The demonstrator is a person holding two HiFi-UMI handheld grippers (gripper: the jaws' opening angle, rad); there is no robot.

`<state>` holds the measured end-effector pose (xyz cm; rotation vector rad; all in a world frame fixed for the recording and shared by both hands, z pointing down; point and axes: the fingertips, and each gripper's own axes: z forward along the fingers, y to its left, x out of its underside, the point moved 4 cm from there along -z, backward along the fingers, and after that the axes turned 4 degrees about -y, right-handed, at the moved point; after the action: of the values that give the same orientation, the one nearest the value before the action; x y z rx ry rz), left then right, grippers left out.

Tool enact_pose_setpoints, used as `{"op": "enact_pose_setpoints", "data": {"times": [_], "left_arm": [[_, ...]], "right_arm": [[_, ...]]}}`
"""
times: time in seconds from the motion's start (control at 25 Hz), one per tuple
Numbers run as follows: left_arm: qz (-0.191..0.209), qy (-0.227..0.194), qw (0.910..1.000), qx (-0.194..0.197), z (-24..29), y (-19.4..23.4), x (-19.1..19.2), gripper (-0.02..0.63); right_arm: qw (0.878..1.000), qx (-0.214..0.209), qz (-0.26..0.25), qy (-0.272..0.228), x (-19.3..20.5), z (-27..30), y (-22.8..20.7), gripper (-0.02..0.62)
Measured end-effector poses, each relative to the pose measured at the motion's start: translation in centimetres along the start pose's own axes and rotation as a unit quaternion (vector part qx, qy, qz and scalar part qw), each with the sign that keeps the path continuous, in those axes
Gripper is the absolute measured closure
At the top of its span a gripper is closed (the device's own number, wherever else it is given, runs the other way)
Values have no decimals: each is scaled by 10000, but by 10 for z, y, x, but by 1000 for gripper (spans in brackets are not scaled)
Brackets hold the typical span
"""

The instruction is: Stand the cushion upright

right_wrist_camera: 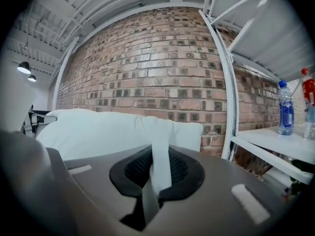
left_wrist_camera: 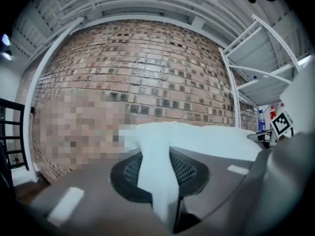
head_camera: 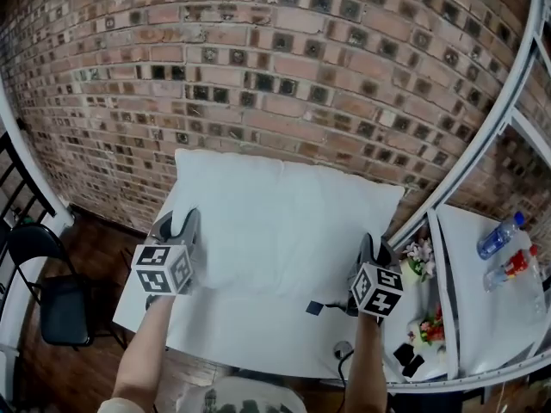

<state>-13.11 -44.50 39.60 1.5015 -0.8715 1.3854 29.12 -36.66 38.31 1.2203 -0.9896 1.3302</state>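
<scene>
Against a brick wall point(head_camera: 284, 50), 2 grippers, left point(head_camera: 183, 228) and right point(head_camera: 376, 248), each clamp the white cushion point(head_camera: 275, 222) by its near edge

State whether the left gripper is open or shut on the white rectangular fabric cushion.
Shut: the left gripper pinches a fold of the cushion between its jaws.

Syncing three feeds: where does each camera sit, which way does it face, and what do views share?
Head view: on the head, steeply down at cushion, table, wall; forearms, left gripper, right gripper show.
Left gripper view: on that gripper, along its jaws, shut on cushion, toward wall.
Right gripper view: same, from the right.
All share cushion and wall.
</scene>
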Motion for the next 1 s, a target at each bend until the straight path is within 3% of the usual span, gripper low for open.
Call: {"op": "enact_pose_setpoints", "data": {"times": [0.52, 0.72, 1.0], "left_arm": [[141, -397, 9989, -202, 57, -5, 15, 531], [380, -537, 9972, -352, 76, -3, 24, 532], [685, -324, 9964, -392, 105, 7, 46, 528]], "right_arm": [[9979, 169, -218, -581, 8, 48, -16, 558], [9967, 168, -230, -758, 21, 66, -18, 558], [9965, 112, -344, -754, 40, 88, -15, 535]]}}
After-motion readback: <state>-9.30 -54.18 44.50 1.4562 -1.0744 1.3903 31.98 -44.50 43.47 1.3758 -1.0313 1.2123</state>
